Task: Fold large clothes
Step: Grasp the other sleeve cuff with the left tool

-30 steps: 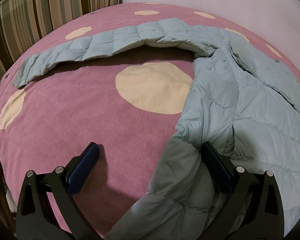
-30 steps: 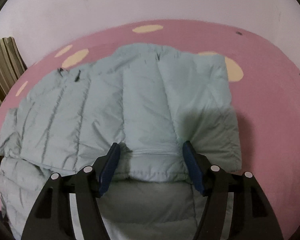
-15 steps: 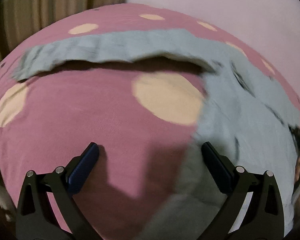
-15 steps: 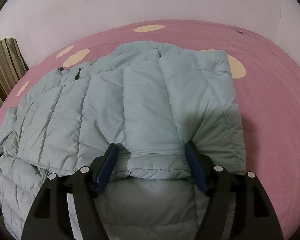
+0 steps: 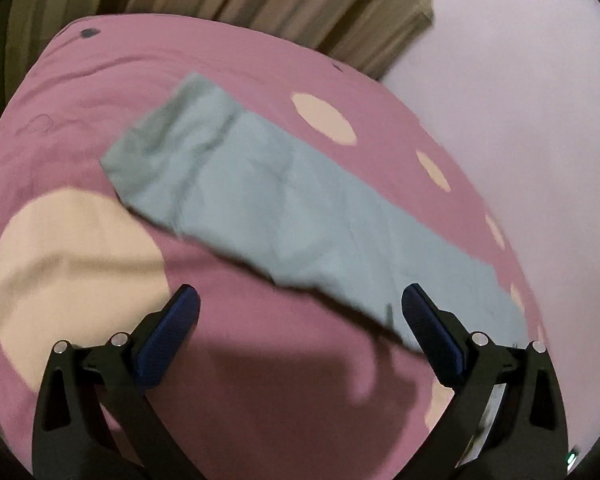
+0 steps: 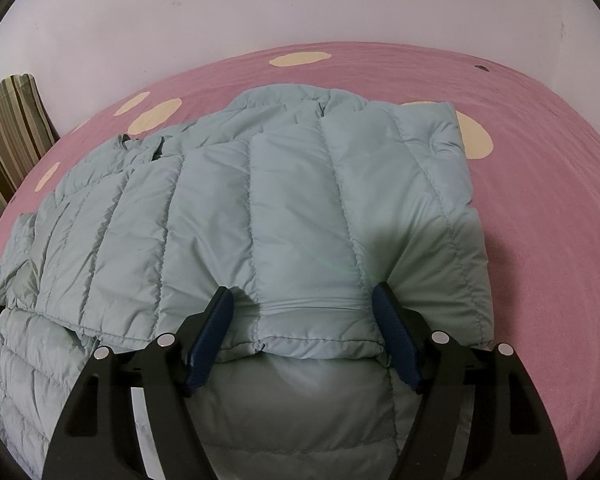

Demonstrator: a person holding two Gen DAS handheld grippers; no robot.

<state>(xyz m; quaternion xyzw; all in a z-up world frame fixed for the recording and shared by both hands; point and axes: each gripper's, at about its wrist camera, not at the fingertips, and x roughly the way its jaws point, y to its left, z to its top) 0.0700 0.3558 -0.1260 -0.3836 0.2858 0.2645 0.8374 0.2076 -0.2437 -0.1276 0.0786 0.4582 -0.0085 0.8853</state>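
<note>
Pale blue-green quilted sleeve [image 5: 300, 216] lies flat and diagonal on the pink spotted bed [image 5: 260, 400]; left tongs [image 5: 300, 312] spread wide above it, holding nothing. Right wrist view: the jacket [image 6: 260, 208] lies folded on the bed; right tongs [image 6: 304, 304] straddle its doubled edge, partly spread, grip uncertain.

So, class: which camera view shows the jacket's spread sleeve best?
The left wrist view: the sleeve lies flat across the blanket, cuff to near shoulder, though blurred. The right wrist view shows the jacket's folded body, not that sleeve.
</note>
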